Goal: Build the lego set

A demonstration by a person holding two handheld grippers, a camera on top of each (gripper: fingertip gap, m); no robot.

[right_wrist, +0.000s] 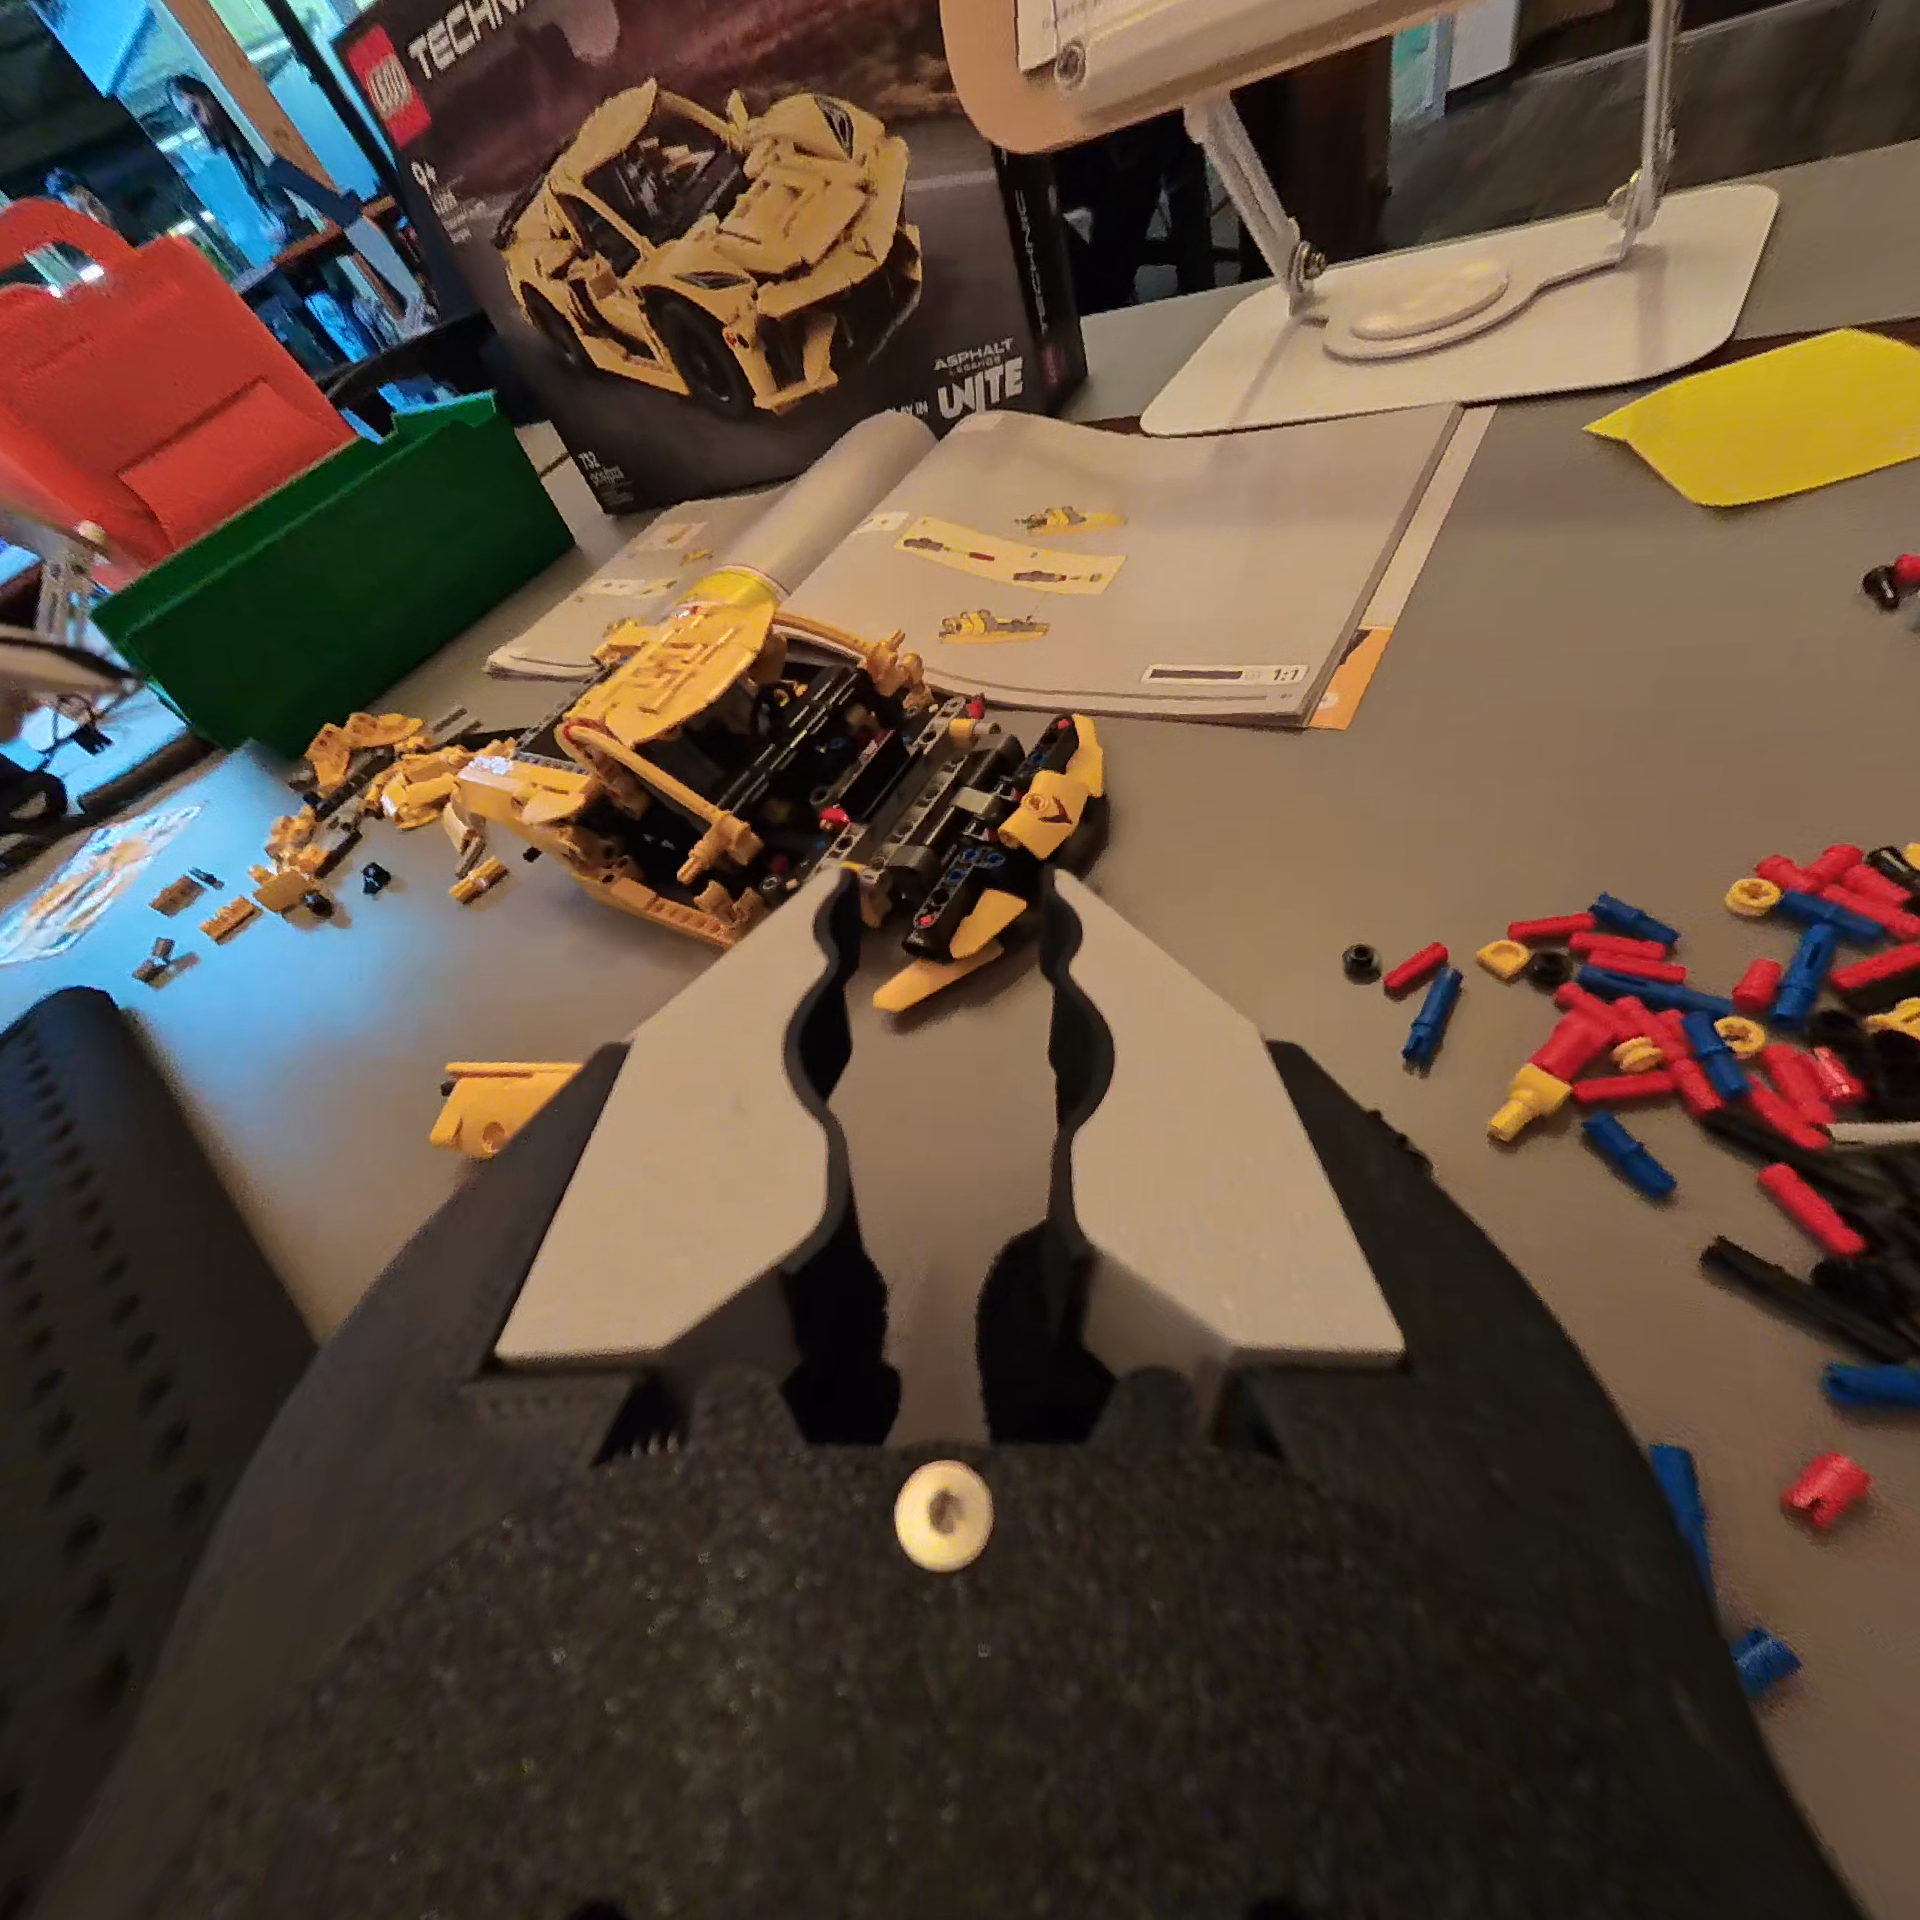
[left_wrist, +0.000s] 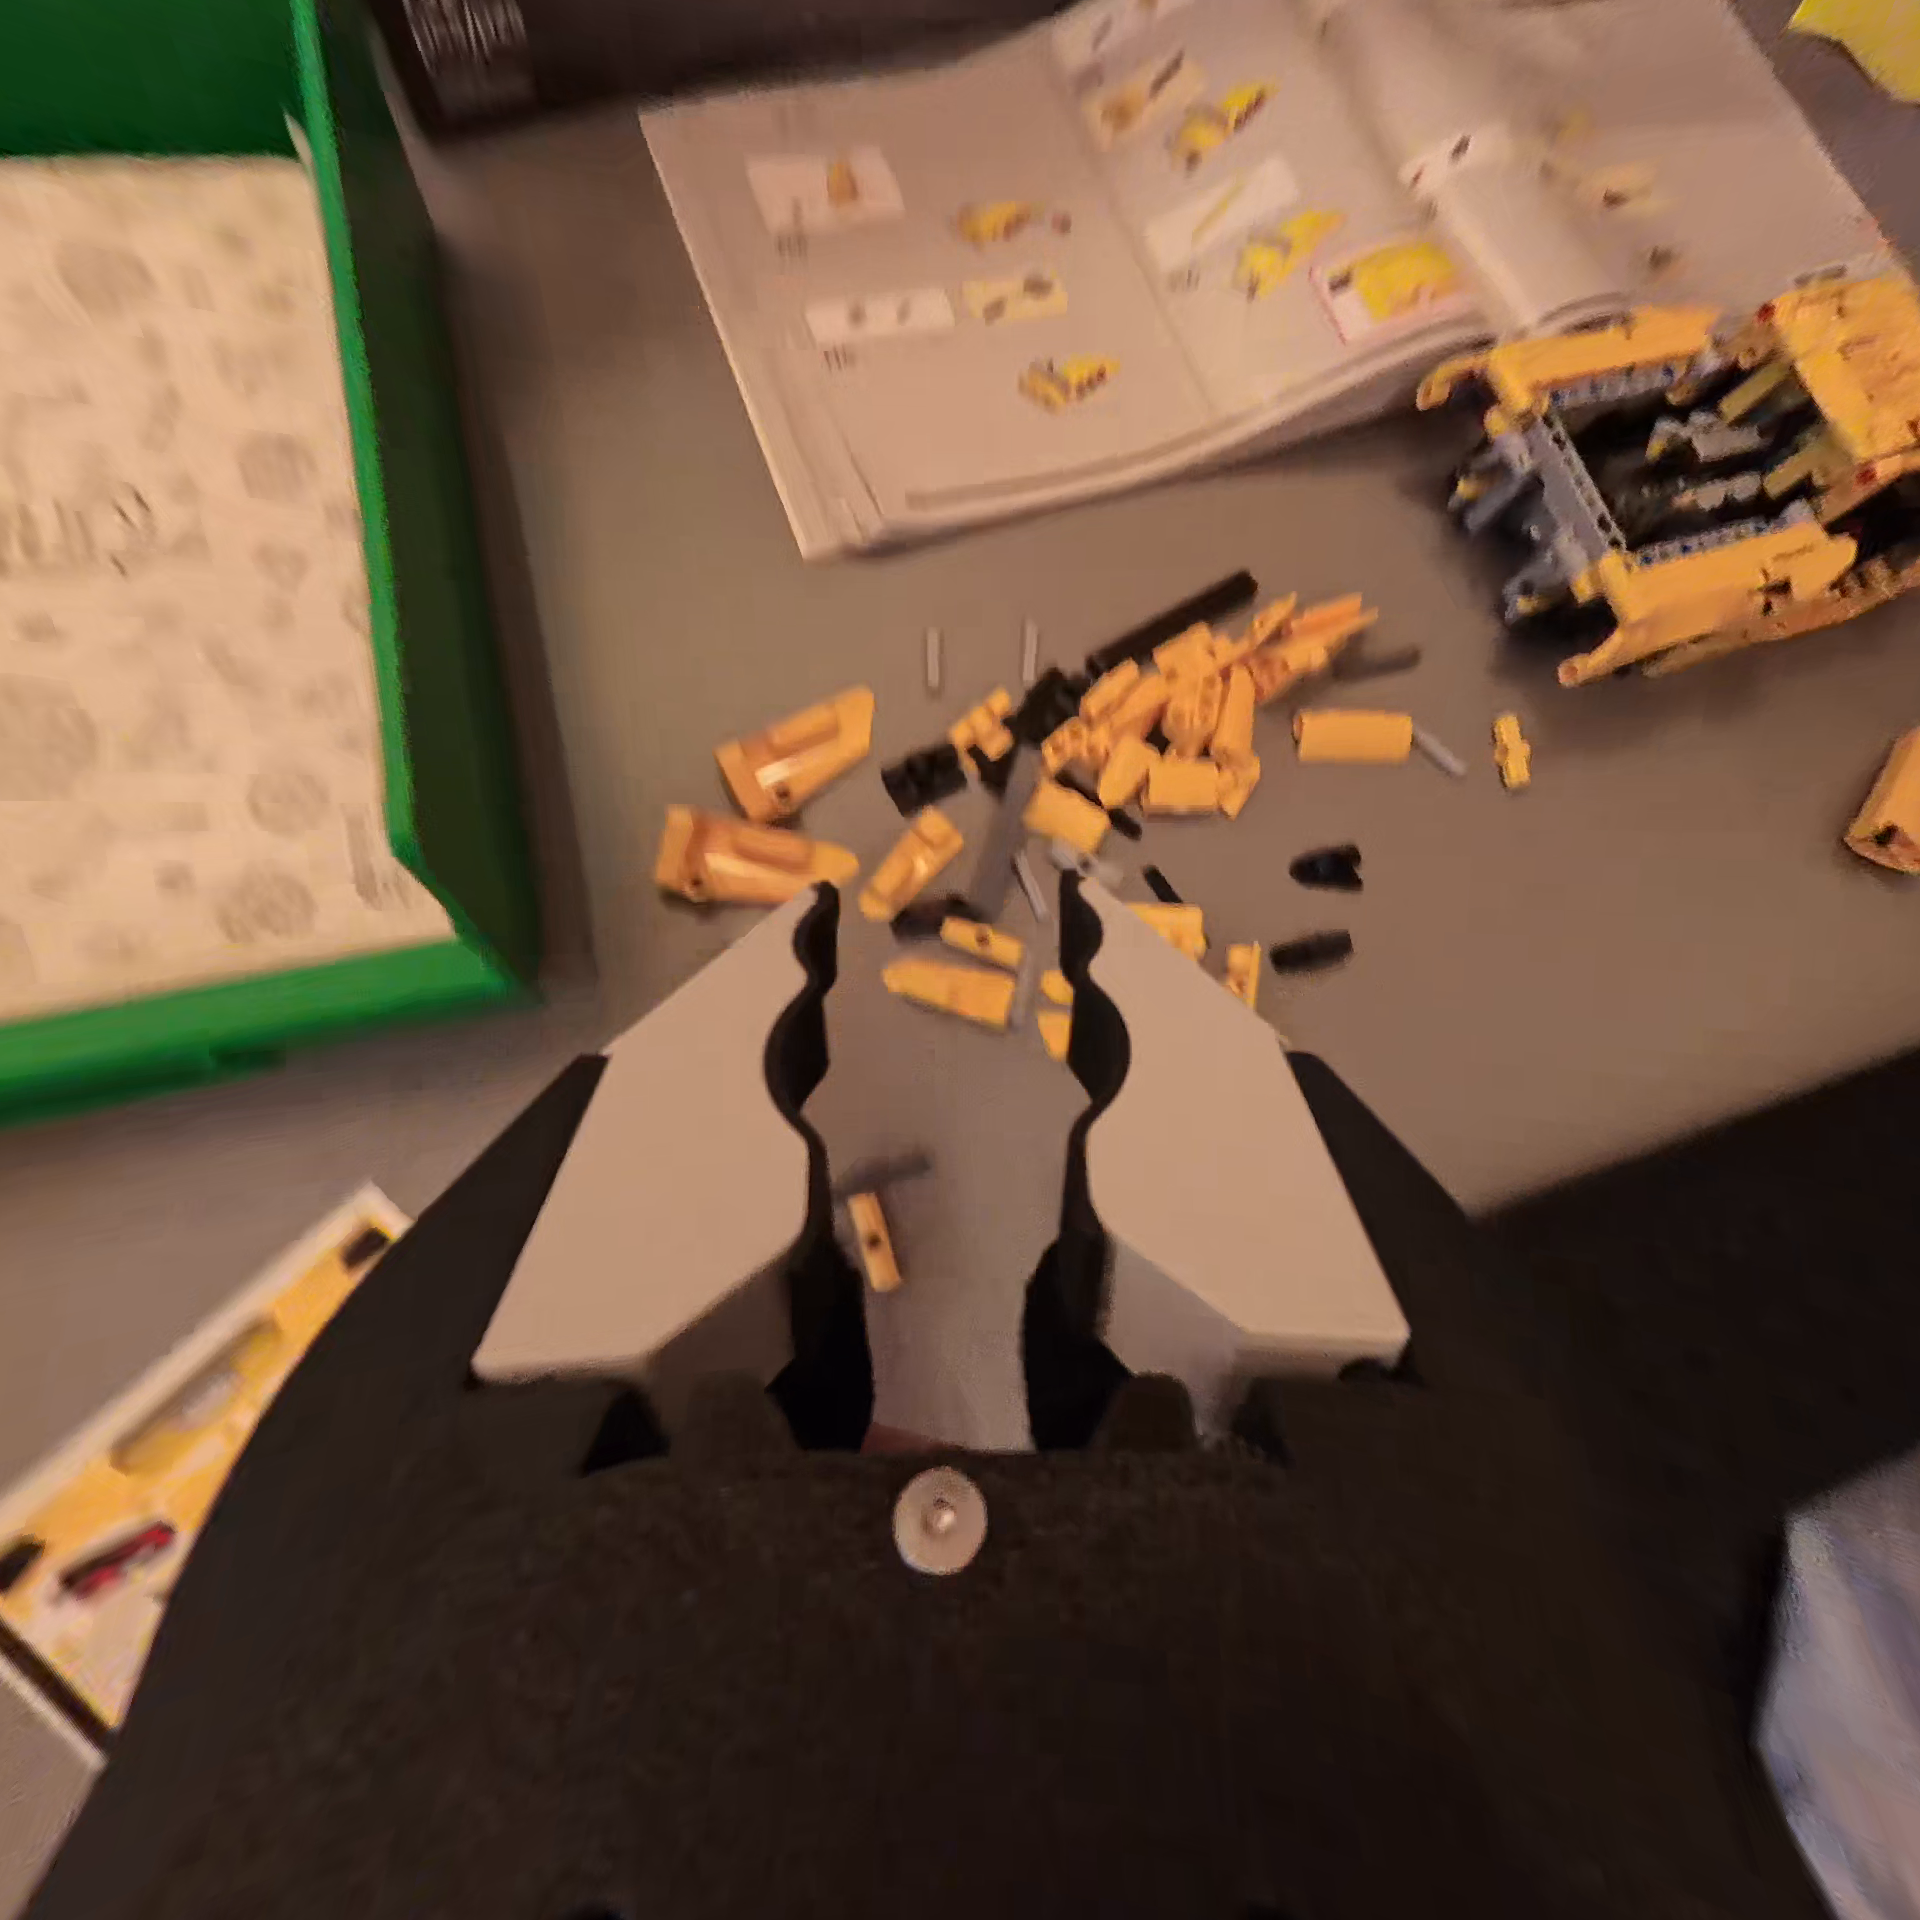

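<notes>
— Beyond the right hand-held gripper (right_wrist: 945,894), spread and empty, where's the half-built car (right_wrist: 790,790)?

— Mid-tabletop (right_wrist: 1351,831), long axis running left-far to right-near; its near end hides behind the fingertips.

— And the left hand-held gripper (left_wrist: 940,904)?

— Spread over blurred loose yellow pieces (left_wrist: 1091,769).

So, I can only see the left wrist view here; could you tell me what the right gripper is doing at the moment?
Observer: The right gripper is open and empty, pointing at the partly built car.
Operator: Thanks. Are there other loose parts I can't see?
Observer: Yes, a pile of red and blue pins lies on the table right of the car.
Operator: And what's behind the booklet?
Observer: The set's box stands upright behind the open instruction booklet.
</notes>
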